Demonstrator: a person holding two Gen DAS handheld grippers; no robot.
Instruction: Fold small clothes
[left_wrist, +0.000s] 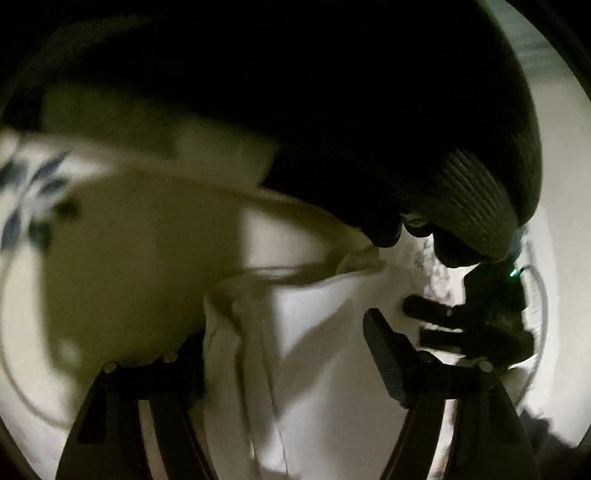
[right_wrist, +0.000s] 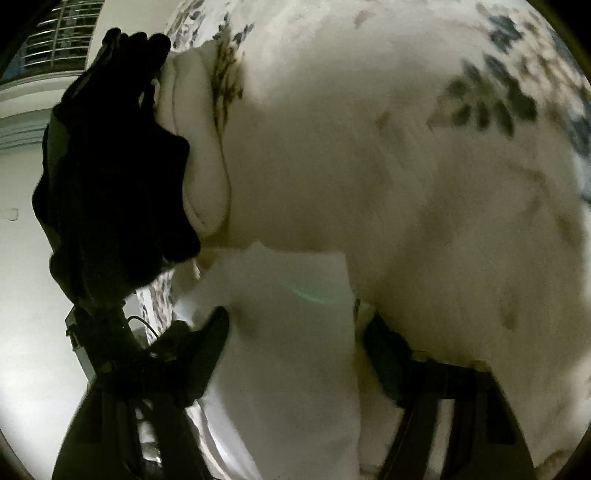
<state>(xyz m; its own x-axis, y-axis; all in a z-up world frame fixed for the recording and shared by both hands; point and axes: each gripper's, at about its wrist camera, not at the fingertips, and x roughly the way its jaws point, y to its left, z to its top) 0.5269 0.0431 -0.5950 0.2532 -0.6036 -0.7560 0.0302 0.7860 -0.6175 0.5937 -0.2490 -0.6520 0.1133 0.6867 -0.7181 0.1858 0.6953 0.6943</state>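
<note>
Closest to you in the left wrist view, your left gripper (left_wrist: 291, 354) has its fingers spread fairly wide, and a bunched-up fold of the white garment (left_wrist: 310, 325) runs between them. The left finger is mostly buried behind the cloth, so I honestly can't tell if the pads are pinching it or it's just draped through. Just past the right finger you can see the other gripper's black body (left_wrist: 476, 325) with a tiny green light on it, and above that a dark gloved hand (left_wrist: 454, 206) with a ribbed cuff. Further back it's all pale floral bedding (left_wrist: 33, 192), pretty blurry.

Over in the right wrist view, your right gripper (right_wrist: 295, 350) also sits wide, with a flat panel of the white garment (right_wrist: 288, 332) filling the gap between the fingers. Same deal, I can't tell whether it's actually clamped. Up and left of that, a black gloved hand (right_wrist: 110, 166) presses against a rolled white edge of fabric. Behind everything is the floral sheet (right_wrist: 491, 99), and way off in the top left corner a barred window (right_wrist: 62, 33).
</note>
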